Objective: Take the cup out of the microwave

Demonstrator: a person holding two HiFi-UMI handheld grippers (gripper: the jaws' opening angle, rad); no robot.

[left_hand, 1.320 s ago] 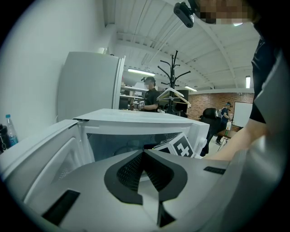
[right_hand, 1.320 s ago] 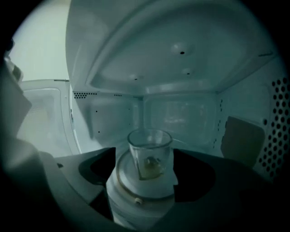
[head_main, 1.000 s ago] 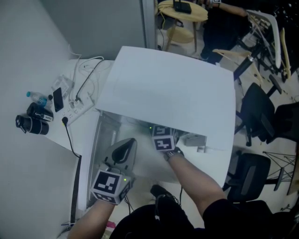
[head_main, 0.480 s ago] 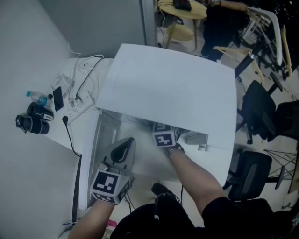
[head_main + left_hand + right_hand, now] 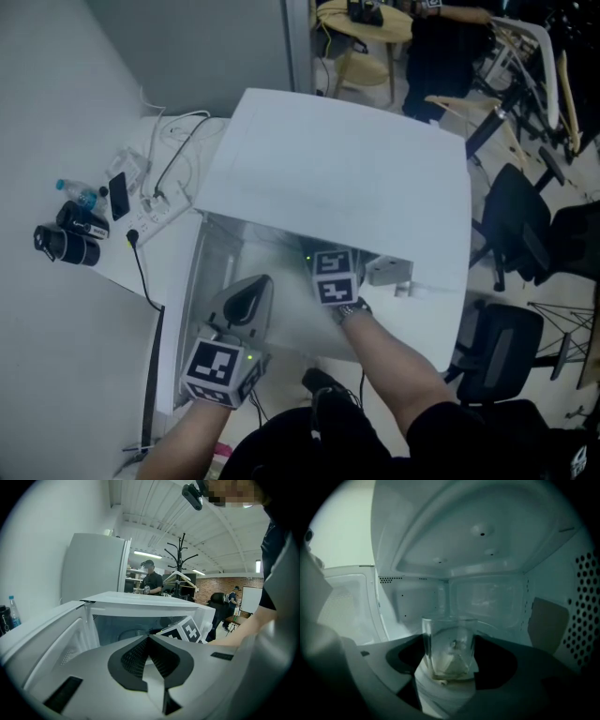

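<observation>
Right gripper view shows the right gripper (image 5: 450,639) reaching into the white microwave (image 5: 347,178), its pads closed against both sides of the clear glass cup (image 5: 449,656) inside the cavity. We see the left gripper (image 5: 149,639) outside, jaws together and empty. A power strip (image 5: 155,216) and bottle (image 5: 75,195) lie on the white table (image 5: 112,258); the bottle's label is too small to read. From the head view, the microwave's top hides the cup.
</observation>
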